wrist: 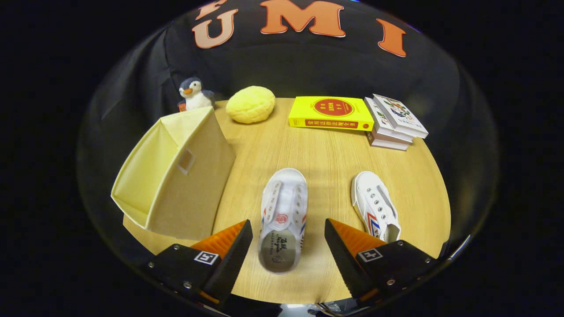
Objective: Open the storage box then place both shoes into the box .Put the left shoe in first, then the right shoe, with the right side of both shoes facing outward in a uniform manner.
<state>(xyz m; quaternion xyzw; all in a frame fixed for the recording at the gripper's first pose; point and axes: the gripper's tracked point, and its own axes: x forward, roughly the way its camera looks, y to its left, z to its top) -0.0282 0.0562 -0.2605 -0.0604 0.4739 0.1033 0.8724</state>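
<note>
The storage box (176, 176) is pale cream-yellow. Both shoes, the left shoe (282, 218) and the right shoe (376, 206), are white with red-and-blue side stripes (the left one bears a red tongue emblem). The book (330, 113) is bright yellow with red.

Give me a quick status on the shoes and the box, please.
Hand-held gripper open, straddling one white shoe. Second shoe lies beside it. Storage box already open. Nothing in the way.
</note>
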